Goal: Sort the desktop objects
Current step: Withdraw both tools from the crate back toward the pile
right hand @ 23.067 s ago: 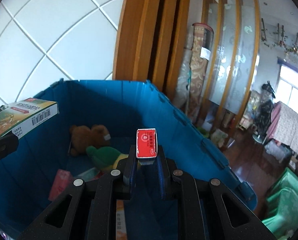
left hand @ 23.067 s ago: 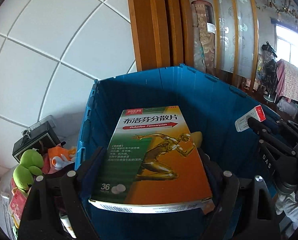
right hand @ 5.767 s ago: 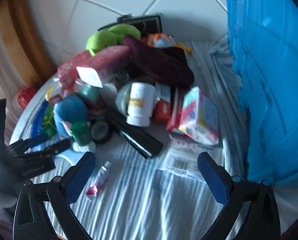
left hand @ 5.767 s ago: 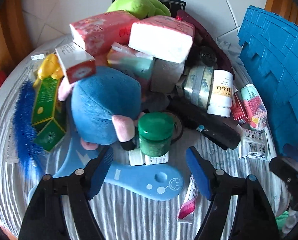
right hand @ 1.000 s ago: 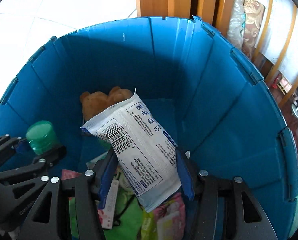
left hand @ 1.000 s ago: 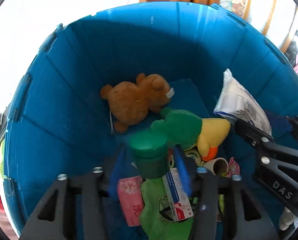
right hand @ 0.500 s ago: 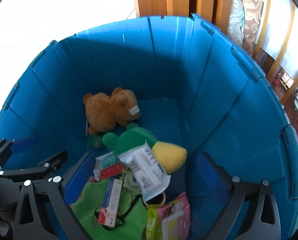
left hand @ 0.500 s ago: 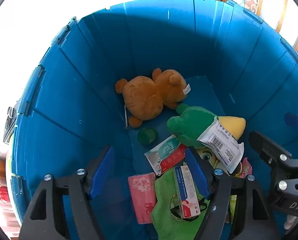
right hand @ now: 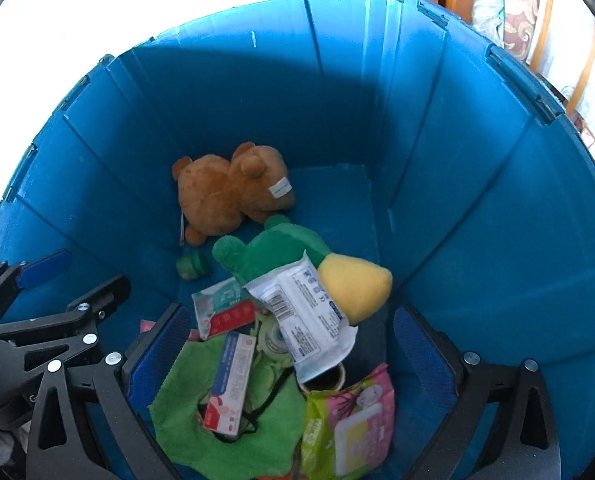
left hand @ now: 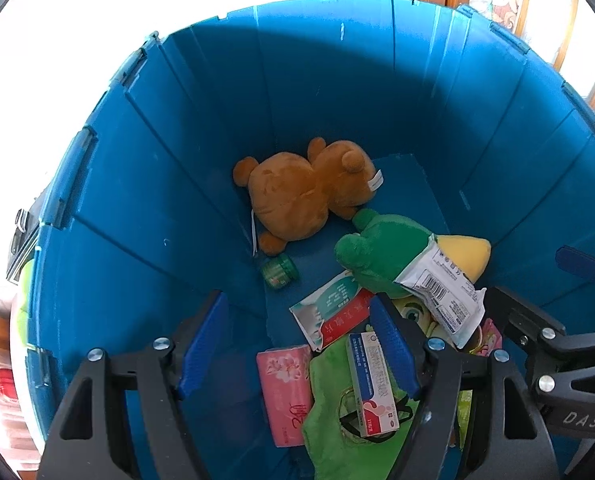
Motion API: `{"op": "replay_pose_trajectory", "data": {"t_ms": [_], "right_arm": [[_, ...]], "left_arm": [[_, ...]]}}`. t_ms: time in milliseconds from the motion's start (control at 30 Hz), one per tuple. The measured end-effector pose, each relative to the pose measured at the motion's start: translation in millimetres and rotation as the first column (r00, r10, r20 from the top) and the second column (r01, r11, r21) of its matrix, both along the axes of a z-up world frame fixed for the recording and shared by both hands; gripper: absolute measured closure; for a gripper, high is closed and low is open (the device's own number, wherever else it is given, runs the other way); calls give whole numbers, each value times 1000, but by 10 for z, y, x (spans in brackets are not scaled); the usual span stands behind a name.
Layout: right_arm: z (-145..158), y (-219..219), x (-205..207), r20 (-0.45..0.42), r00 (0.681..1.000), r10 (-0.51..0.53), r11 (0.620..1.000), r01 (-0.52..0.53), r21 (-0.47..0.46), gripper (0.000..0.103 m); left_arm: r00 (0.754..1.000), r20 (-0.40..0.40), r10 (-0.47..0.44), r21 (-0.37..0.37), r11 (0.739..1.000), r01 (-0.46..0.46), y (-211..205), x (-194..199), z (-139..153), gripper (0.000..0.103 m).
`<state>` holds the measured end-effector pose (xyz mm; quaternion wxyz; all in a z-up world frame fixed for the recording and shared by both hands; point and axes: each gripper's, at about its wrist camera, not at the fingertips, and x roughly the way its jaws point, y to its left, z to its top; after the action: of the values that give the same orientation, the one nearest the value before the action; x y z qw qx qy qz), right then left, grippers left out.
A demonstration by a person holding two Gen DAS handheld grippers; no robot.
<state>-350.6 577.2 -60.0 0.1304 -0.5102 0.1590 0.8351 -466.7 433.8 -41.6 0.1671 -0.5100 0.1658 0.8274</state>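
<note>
Both the left gripper (left hand: 303,344) and right gripper (right hand: 291,350) hang wide and empty above the ribbed blue plastic crate (left hand: 337,92). On its floor, the round green-capped jar (left hand: 279,271) lies beside the fuzzy brown plush bear (left hand: 301,192); the crinkled white wipes pack (right hand: 303,312) rests on the green-and-yellow plush duck (right hand: 289,252).

Blue crate (left hand: 169,184) ribbed plastic; brown bear (left hand: 301,196) plush; wipes pack (right hand: 309,312) glossy film; green cloth (right hand: 185,412) matt.

The letters "DAS" are printed in white on the black body of the right gripper (left hand: 577,276), seen at the lower right of the left wrist view. A barcode is carried by the white packet (left hand: 441,292) lying on the green duck toy (left hand: 381,252); its small print cannot be read.
</note>
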Motion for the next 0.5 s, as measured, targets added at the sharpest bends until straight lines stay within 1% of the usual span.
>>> {"op": "replay_pose_trajectory", "data": {"t_ms": [67,133,233,267,367,467,500], "right_arm": [[17,8,9,-8,1000,-3,1000,3,-6,0],[55,12,21,-25,1000,-2,1000,2,-10,0],[137,-14,42,-60,998,10,1000,-10,-10,0],[165,-22,48,-73,997,13,1000,-14,-10,0],[270,-64,73,-114,993,30,999,-31,-8,0],[437,-172,127,-180,981,71,997,-64,43,0],[509,-218,154,-214,973,92,995,-81,57,0]], "left_arm": [[999,-35,-6,30,1000,7,-25,25,99,30],[996,-87,-4,66,998,10,-81,87,231,30],[984,-179,10,83,997,5,-176,229,438,30],[980,-197,2,90,996,16,-209,280,515,30],[971,-241,-8,142,989,43,-387,456,791,30],[952,-307,0,168,984,54,-648,667,1068,29],[945,-327,9,172,984,50,-756,738,1146,29]]}}
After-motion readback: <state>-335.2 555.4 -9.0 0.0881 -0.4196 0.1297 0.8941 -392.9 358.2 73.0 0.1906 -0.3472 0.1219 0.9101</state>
